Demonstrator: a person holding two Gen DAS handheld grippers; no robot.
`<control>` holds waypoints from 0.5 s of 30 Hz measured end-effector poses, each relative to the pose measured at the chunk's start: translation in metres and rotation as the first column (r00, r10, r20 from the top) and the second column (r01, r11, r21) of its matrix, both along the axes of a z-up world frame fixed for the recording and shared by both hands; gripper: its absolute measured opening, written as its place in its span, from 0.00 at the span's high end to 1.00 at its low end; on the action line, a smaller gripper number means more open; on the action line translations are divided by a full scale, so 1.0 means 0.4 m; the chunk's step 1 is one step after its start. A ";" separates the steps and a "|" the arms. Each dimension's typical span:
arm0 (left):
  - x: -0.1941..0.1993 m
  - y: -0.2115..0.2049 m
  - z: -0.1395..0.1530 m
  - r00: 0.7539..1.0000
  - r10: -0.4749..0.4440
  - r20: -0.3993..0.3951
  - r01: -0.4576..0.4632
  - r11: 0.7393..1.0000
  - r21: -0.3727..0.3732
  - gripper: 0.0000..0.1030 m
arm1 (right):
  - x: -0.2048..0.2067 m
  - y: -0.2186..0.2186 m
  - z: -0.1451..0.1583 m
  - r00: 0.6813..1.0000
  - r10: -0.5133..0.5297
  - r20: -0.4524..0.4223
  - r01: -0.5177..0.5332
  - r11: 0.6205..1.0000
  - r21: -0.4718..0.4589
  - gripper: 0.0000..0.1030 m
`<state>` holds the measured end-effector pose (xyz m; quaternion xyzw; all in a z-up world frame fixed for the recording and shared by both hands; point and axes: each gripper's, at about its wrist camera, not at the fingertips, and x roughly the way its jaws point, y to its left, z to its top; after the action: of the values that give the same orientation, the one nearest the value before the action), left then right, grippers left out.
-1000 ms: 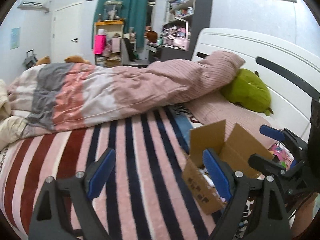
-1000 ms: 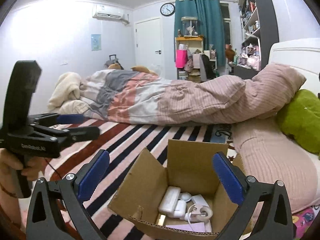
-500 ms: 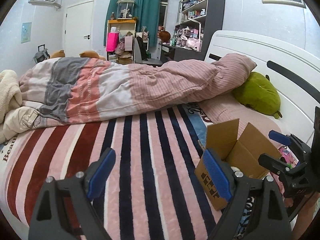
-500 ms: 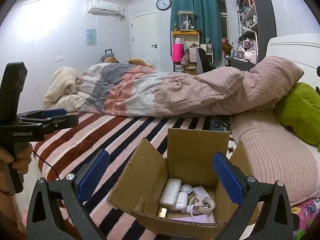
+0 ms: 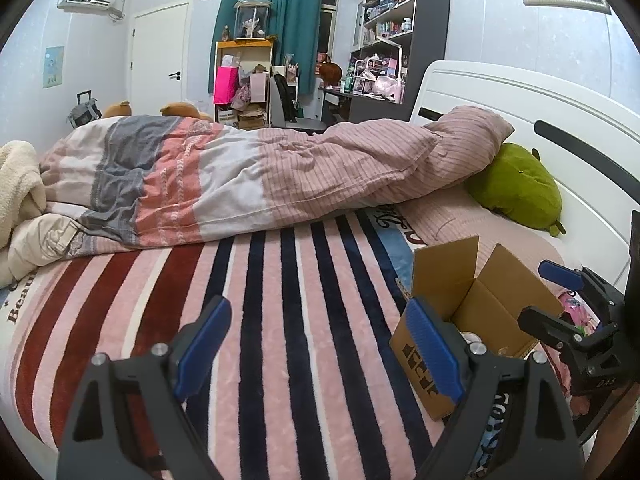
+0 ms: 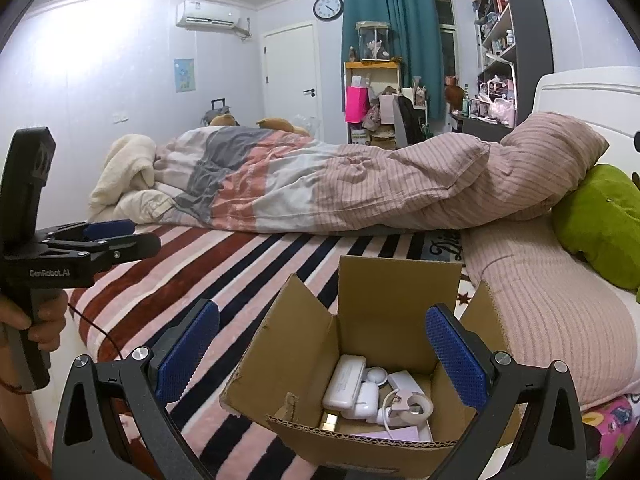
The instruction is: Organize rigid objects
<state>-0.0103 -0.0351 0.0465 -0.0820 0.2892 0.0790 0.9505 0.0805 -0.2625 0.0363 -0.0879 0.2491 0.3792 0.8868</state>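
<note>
Your right gripper (image 6: pixel 322 350), spread wide and empty, sits directly above the cardboard box (image 6: pixel 376 308); the white case (image 6: pixel 344 378) lies lengthwise just ahead-below. Your left gripper (image 5: pixel 320 344), also spread and empty, is farther off.

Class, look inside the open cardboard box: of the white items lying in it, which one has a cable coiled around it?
The white charger at the right of the cardboard box, a looped cable around it. The white case left of it has none.
</note>
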 end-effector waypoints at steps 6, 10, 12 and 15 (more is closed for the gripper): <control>0.001 -0.004 0.000 1.000 -0.001 -0.002 0.001 1.000 0.004 0.15 | 0.000 0.000 -0.001 1.000 -0.001 -0.001 0.001 1.000 -0.002 0.00; 0.002 -0.007 0.000 1.000 0.003 -0.003 -0.003 1.000 0.007 0.15 | 0.002 -0.001 -0.001 1.000 0.001 -0.001 -0.001 1.000 0.001 0.00; 0.002 -0.006 0.000 1.000 0.003 -0.002 -0.003 1.000 0.008 0.15 | 0.004 -0.001 -0.001 1.000 0.003 -0.001 -0.003 1.000 0.001 0.00; 0.001 -0.006 -0.001 1.000 0.005 -0.001 -0.004 1.000 0.008 0.15 | 0.005 -0.002 -0.001 1.000 0.006 -0.002 -0.006 1.000 0.001 0.00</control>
<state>-0.0097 -0.0375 0.0461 -0.0788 0.2892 0.0823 0.9504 0.0824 -0.2633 0.0361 -0.0876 0.2497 0.3823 0.8854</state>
